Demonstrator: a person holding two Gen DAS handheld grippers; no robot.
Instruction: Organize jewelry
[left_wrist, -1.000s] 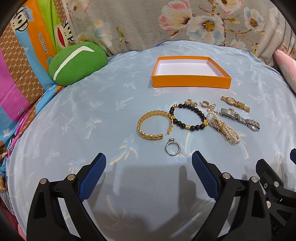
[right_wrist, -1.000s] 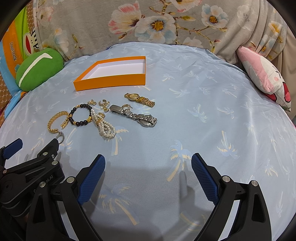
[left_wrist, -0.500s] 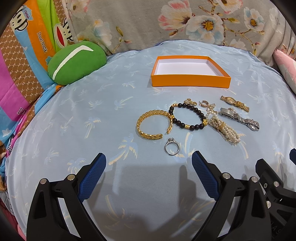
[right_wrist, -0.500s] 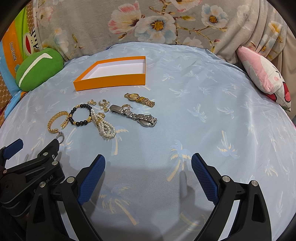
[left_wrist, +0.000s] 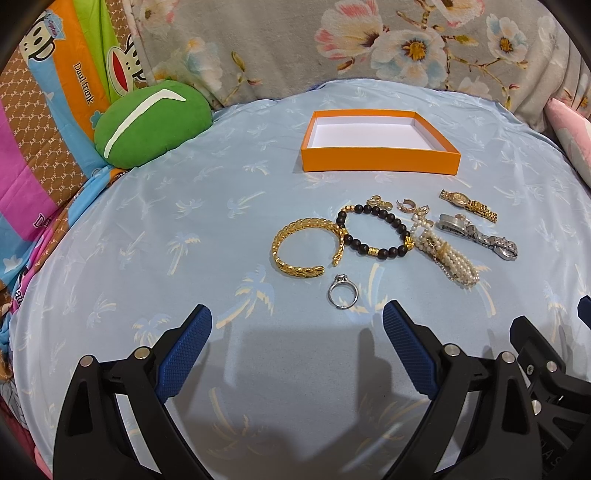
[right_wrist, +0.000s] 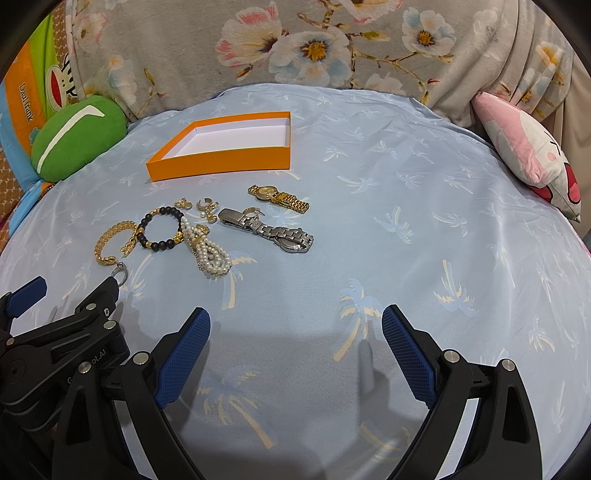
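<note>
From the left wrist camera, the readable writing is on the cartoon bedding at the far left: "Daul frank" runs down an orange stripe, and a small blue badge above reads "Captain". A green cushion lies against that bedding. The orange box sits open toward the back of the pale blue palm-print sheet; its white inside holds nothing. All the jewelry lies on the sheet in front of the box: a gold bangle touching a black bead bracelet, a silver ring just nearer the camera, a pearl bracelet beside the beads, a silver watch, a gold watch, and small gold earrings near the beads. The left gripper hangs above the sheet just short of the ring, fingers spread wide and holding nothing.

From the right wrist camera, "Daul frank" shows again on the bedding at the left edge (partly cut off by the lens rim), and part of a printed mark ending "ot.AI" is legible on the black body of the left gripper at lower left. The box stands at upper left, its white floor bare. The jewelry cluster lies between the box and the grippers, with the silver watch nearest the centre. A pink cushion rests at the right. The right gripper is spread wide over bare sheet, well apart from the jewelry, gripping nothing.
</note>
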